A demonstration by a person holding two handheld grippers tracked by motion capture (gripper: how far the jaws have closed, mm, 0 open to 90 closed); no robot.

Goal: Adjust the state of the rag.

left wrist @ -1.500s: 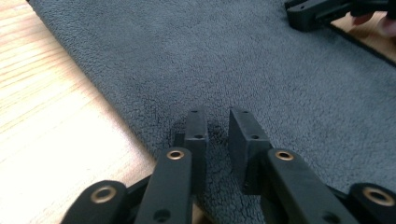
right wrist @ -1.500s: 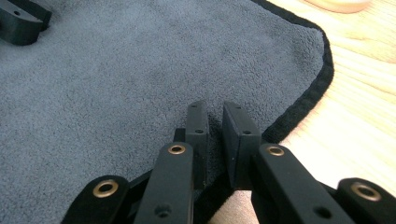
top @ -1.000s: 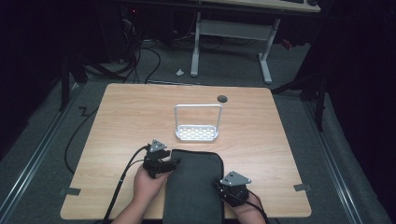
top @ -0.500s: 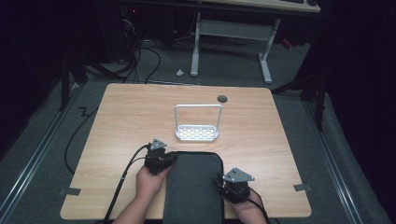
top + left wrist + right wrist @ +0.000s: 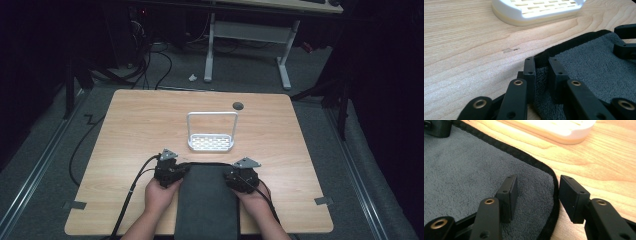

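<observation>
A dark grey towel [image 5: 206, 205] lies at the near middle of the wooden table [image 5: 140, 125] and runs over its front edge. My left gripper [image 5: 541, 63] has closed within the last second and is shut on the towel's far left corner, the black hem pinched between its jaws. My right gripper [image 5: 537, 186] has just been opening. It is open astride the towel's right hem near the far right corner, its pads off the cloth. In the high view the left gripper [image 5: 176, 172] and right gripper [image 5: 232, 176] sit at those two corners.
A white slotted rack with a wire hoop [image 5: 211, 142] stands just beyond the towel, also close ahead as the rack [image 5: 536, 10] and the rack [image 5: 564, 130]. A dark round hole [image 5: 238, 105] marks the table's far side. Cables trail off the left edge.
The left jaws closed onto the towel's far left corner. The right hand moved forward along the towel's right edge to the far right corner, and its jaws opened.
</observation>
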